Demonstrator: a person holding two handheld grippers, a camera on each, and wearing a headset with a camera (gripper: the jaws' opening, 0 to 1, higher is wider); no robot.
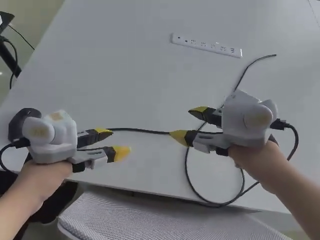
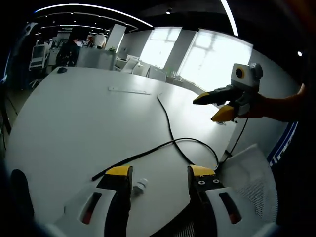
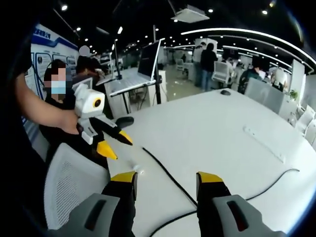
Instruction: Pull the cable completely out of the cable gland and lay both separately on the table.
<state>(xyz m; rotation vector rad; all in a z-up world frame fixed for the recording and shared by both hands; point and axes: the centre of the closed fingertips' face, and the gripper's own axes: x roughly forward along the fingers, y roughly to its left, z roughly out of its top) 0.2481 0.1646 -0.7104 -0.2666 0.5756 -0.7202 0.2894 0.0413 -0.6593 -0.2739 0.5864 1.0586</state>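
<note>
A black cable (image 1: 145,131) lies on the white table (image 1: 125,75), running from a free end near my left gripper into a loop at the front right. The free end (image 2: 95,176) is bare. A small white cable gland (image 2: 140,186) lies on the table by itself, a little apart from the cable, just beyond my left gripper's jaws; the right gripper view shows the gland (image 3: 138,171) too. My left gripper (image 1: 117,141) hovers open and empty. My right gripper (image 1: 183,123) is open and empty above the cable, facing the left one.
A white power strip (image 1: 207,46) lies at the back of the table. A mesh chair (image 1: 165,220) stands below the front edge. A dark mouse-like object (image 3: 123,120) sits on the table beyond the left gripper. People and desks stand in the room behind.
</note>
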